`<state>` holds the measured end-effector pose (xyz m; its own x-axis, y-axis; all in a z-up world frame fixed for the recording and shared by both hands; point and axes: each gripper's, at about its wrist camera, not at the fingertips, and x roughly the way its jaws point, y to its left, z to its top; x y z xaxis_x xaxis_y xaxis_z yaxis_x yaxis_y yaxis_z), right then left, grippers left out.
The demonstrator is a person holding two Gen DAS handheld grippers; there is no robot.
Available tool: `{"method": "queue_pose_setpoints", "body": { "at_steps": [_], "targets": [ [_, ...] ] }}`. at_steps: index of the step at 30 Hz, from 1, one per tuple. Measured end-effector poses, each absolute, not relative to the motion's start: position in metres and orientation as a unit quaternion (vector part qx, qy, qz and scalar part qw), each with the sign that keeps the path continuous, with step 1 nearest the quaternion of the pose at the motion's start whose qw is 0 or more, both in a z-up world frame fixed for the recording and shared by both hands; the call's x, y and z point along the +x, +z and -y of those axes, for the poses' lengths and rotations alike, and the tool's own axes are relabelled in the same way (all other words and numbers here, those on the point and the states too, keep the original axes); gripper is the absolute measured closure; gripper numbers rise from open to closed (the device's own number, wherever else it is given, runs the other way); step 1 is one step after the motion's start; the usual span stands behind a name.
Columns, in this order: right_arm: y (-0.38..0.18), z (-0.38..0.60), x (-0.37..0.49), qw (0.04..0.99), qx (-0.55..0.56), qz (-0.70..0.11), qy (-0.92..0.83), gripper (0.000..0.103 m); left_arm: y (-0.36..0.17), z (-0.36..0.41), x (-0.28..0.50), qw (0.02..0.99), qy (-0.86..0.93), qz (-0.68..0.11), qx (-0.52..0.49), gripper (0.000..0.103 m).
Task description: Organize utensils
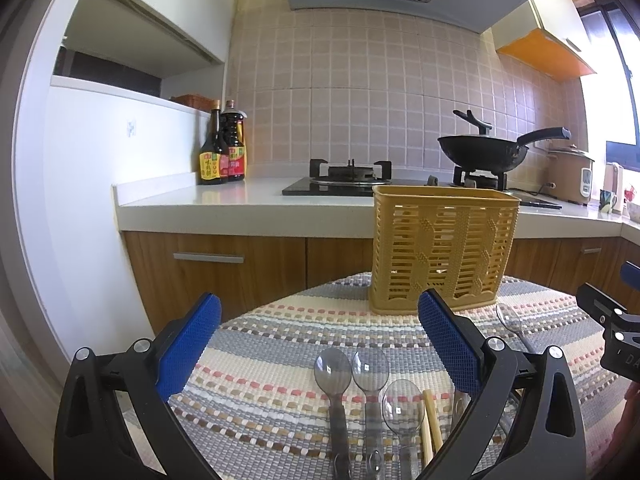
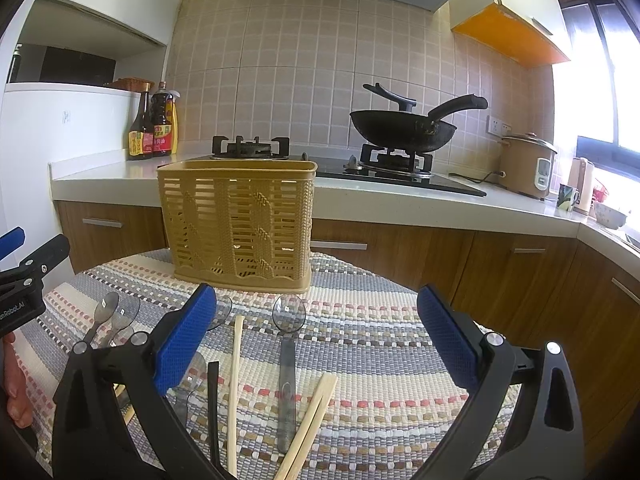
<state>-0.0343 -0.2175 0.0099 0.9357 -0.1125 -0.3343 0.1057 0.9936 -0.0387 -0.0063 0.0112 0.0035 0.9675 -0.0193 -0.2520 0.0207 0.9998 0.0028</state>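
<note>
In the left wrist view, the left gripper (image 1: 320,344) is held with fingers spread and empty over three clear spoons (image 1: 370,392) at lower centre; the yellow basket (image 1: 442,248) is seen upright right of centre. In the right wrist view, the right gripper (image 2: 316,332), equally spread, frames a spoon (image 2: 288,344) and chopsticks (image 2: 236,380). Slippery clear handles, closely packed, could be mis-pinched or nudged off the mat (image 2: 380,320).

A tan, woven-look basket (image 2: 240,224) stands on a mat (image 2: 380,344) striped grey, cream, pink and brown. Clear grey spoons (image 1: 333,368), pale wooden chopsticks (image 2: 234,392), black wok (image 2: 402,130).
</note>
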Motion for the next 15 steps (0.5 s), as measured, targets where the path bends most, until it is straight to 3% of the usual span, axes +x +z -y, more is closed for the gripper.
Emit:
{"method": "queue_pose_setpoints", "body": {
  "at_steps": [15],
  "targets": [
    [0.0069, 0.2182, -0.0337, 0.983, -0.012, -0.172, -0.055, 0.007, 0.0034, -0.0132, -0.0058, 0.992, -0.011, -0.129, 0.001, 0.007]
  ]
}}
